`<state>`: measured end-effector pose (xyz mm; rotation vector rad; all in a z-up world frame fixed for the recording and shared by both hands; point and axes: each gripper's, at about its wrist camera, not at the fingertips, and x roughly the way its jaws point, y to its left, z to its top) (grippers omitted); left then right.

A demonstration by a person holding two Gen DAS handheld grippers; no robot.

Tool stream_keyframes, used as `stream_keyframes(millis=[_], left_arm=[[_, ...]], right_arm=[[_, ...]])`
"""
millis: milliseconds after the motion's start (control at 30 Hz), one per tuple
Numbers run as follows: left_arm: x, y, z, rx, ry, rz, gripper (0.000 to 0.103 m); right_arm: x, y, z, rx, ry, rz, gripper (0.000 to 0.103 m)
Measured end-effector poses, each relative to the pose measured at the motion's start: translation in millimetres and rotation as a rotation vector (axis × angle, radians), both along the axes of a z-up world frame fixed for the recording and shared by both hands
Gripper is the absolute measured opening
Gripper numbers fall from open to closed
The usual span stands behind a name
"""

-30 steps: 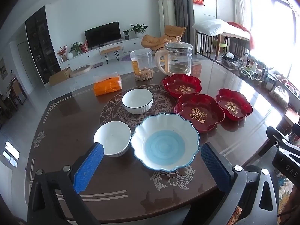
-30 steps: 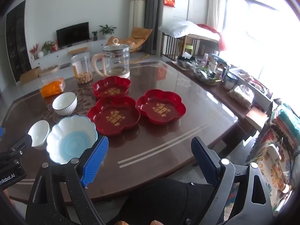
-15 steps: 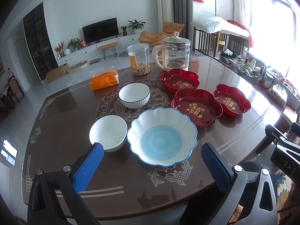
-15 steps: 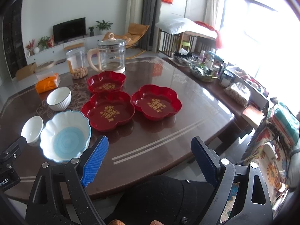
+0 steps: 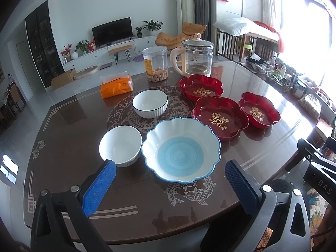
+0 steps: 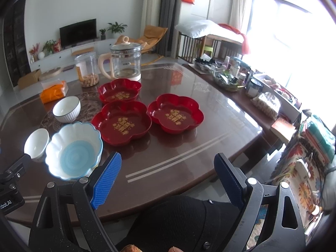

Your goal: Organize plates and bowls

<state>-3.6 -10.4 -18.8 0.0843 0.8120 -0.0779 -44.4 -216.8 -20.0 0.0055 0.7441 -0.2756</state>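
A scalloped blue-and-white bowl [image 5: 181, 149] [image 6: 74, 150] sits near the table's front edge, with a plain white bowl [image 5: 120, 145] [image 6: 36, 143] on its left and a ribbed white bowl [image 5: 150, 103] [image 6: 66, 108] behind. Three red flower-shaped plates [image 5: 219, 117] [image 6: 122, 122] lie apart from each other to the right. My left gripper [image 5: 170, 185] hangs open above the front edge, just short of the blue bowl. My right gripper [image 6: 168, 180] is open and holds nothing, over the front right edge, short of the red plates.
At the back of the dark glossy table [image 5: 69, 126] stand a glass kettle [image 5: 196, 56], a clear jar of snacks [image 5: 155, 65] and an orange tissue pack [image 5: 116, 85]. A cluttered side table [image 6: 241, 77] runs along the right. A person's dark-clothed lap [image 6: 172, 224] is below the right gripper.
Both grippers have drawn back and risen slightly, so the dishes sit a little farther off in view. Nothing on the table has moved and both grippers stay open.
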Motion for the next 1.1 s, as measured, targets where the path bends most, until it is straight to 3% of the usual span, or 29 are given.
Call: stream_keyframes(millis=[533,1100], left_arm=[[-7.8,4.6,3.2,-0.02,-0.012,-0.005,0.103],[-43.5,29.3,14.6,-0.1,-0.067,-0.017,0.103]], right_arm=[[-4.7,5.7,2.4,-0.008,-0.007,0.0,0.092],[-38.1,31.5,33.6,-0.059,-0.056,0.012,0.092]])
